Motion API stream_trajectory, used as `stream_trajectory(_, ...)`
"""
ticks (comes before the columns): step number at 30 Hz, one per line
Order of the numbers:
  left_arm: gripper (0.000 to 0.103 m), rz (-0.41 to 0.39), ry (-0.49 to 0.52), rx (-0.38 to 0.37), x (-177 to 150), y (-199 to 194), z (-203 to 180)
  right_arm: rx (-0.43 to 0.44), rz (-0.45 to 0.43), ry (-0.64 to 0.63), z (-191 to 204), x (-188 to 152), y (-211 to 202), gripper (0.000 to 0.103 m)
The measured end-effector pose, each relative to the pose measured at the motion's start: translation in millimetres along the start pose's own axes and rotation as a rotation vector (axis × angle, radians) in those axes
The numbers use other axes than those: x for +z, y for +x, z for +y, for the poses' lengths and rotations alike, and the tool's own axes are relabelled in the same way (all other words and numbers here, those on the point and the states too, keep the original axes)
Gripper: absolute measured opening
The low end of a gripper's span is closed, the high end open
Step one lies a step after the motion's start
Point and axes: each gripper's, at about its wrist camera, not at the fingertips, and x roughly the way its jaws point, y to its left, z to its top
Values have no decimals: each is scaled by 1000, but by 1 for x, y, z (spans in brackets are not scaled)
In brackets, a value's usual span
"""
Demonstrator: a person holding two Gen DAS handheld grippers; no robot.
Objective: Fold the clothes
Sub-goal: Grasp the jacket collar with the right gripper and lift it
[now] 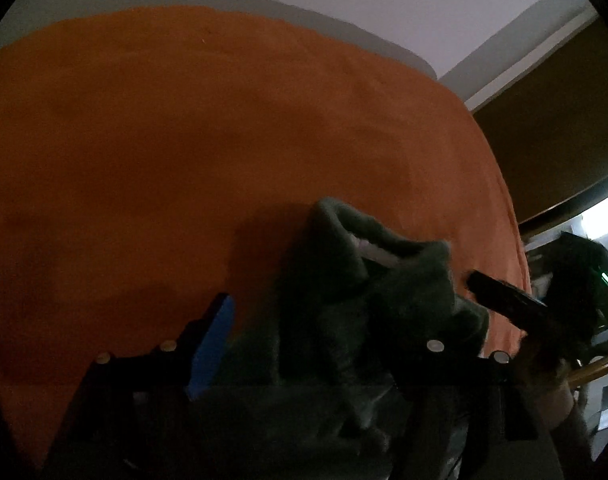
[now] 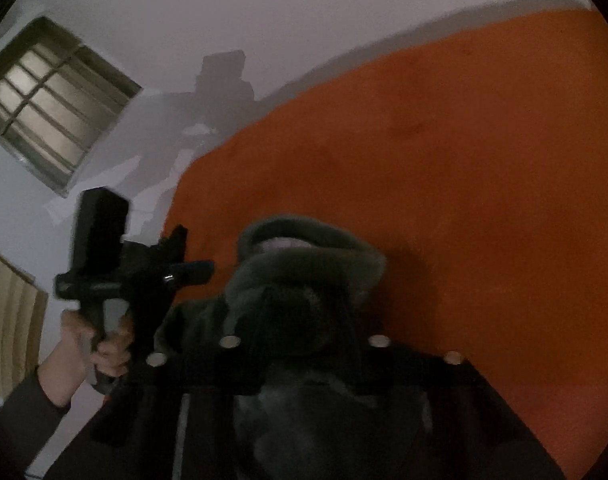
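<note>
The biggest thing I see is the flat orange fabric surface [image 1: 184,140], filling most of the left wrist view from nine o'clock round to two o'clock, with a pale grey wall [image 2: 304,8] behind it.

On that surface sits the dark grey-green fleecy garment [image 1: 367,280], bunched and rumpled rather than flat. In the left view it rises from six o'clock toward the centre. Its thick rolled edge curls open at the top and shows a pale lining inside.

My left gripper [image 1: 323,344] stands spread: its blue-padded finger [image 1: 212,348] is at seven o'clock, clear of the cloth, and the garment lies heaped between the fingers without being pressed.

My right gripper [image 2: 304,320] is nearly pressed together, and in its own view the fuzzy cloth is gathered right between the fingers, so I read it as pinching the garment.

A barred window [image 2: 52,100] shows at ten o'clock in the right view.
</note>
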Motion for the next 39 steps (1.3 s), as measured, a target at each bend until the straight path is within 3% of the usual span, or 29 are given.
stream_trajectory(2,72,7,4,-3,1,10,-7,-13,-46,-133,20,-11,-19,9)
stream_trajectory(3,71,-3,7,-12,2,13,-10,-21,-58,-186,28,-16,-26,0)
stream_trajectory(5,45,-31,17,-25,3,21,-16,-44,-14,-210,32,-21,-25,0)
stream_trajectory(6,23,-32,27,-15,2,22,-20,-56,13,-211,32,-23,-24,0)
stream_trajectory(9,13,-39,47,9,3,25,-27,-96,112,-88,14,-13,-3,2)
stream_trajectory(10,12,-43,48,14,5,24,-27,-108,137,-58,8,-7,5,9)
stream_trajectory(11,12,-46,48,20,7,24,-27,-126,161,-40,4,0,17,16)
stream_trajectory(13,11,-53,50,31,11,23,-27,-155,179,0,-3,12,35,61)
stream_trajectory(14,11,-56,51,35,13,23,-27,-168,185,23,-7,18,43,64)
stream_trajectory(17,10,-64,67,35,10,20,-33,-132,178,110,-10,31,65,63)
stream_trajectory(19,10,-94,87,18,0,8,-38,-128,149,111,-5,33,67,17)
stream_trajectory(22,9,-163,114,-32,-23,-25,-45,-140,70,-24,21,24,44,14)
stream_trajectory(24,9,-211,133,-66,-40,-47,-48,-141,15,-154,46,6,15,14)
stream_trajectory(26,9,-274,168,-106,-78,-76,-43,-187,-43,-312,77,-23,-17,13)
stream_trajectory(28,9,-287,192,-142,-114,-89,-42,-207,-79,-429,100,-59,-43,13)
stream_trajectory(30,10,-274,196,-129,-152,-92,-36,-193,-67,-498,115,-103,-59,16)
stream_trajectory(32,12,-236,189,-104,-192,-83,-30,-191,10,-487,113,-142,-58,33)
stream_trajectory(33,15,-228,183,-79,-206,-78,-26,-196,50,-472,110,-161,-56,48)
stream_trajectory(34,21,-227,172,-60,-217,-74,-22,-201,85,-456,107,-179,-55,53)
stream_trajectory(37,33,-251,90,-64,-244,-79,-12,-207,108,-377,97,-203,-58,54)
stream_trajectory(39,43,-323,45,-126,-259,-106,-6,-163,18,-263,91,-201,-81,56)
